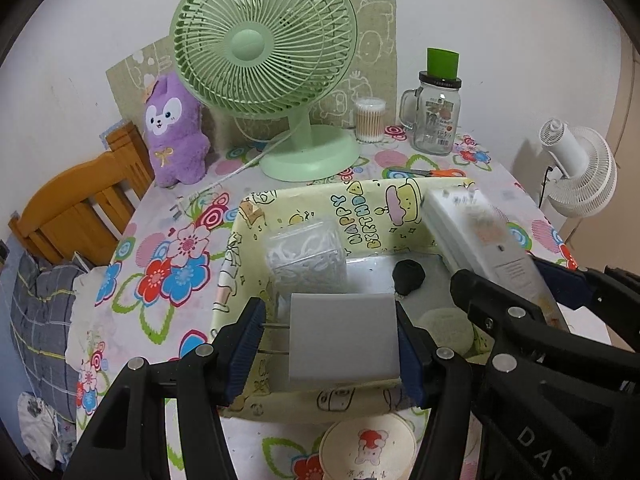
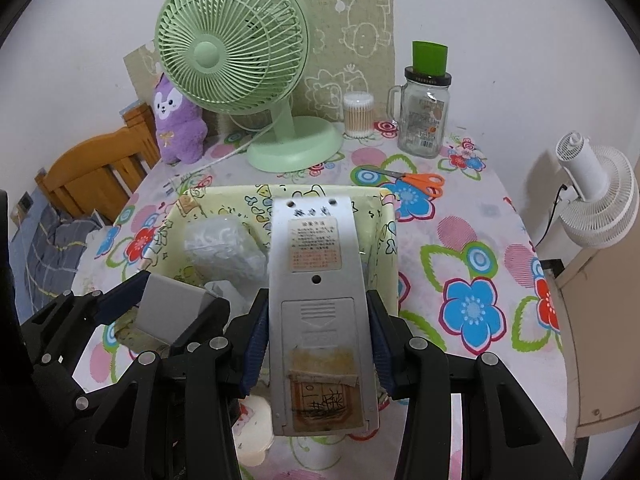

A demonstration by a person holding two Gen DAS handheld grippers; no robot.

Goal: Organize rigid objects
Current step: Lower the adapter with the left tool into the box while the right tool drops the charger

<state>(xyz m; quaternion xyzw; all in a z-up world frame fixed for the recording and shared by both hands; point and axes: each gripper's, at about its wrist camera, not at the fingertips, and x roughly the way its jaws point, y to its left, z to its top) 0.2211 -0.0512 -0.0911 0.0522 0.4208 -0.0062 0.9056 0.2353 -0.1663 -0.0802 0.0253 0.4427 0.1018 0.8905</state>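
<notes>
Left gripper [image 1: 332, 344], fingers clamped on a grey block [image 1: 344, 338], and right gripper [image 2: 318, 344], fingers clamped on a remote [image 2: 316, 292], both held above the yellow box [image 1: 280, 204] on the surface. Lower each into a free gap beside the clear packet [image 1: 306, 250], then part the fingers.

Grey block and white remote above the yellow cartoon box

The flat grey block [image 1: 344, 338] is upright; the remote [image 2: 318, 304], back-side up, points toward 12 o'clock over the box [image 1: 308, 204].
</notes>
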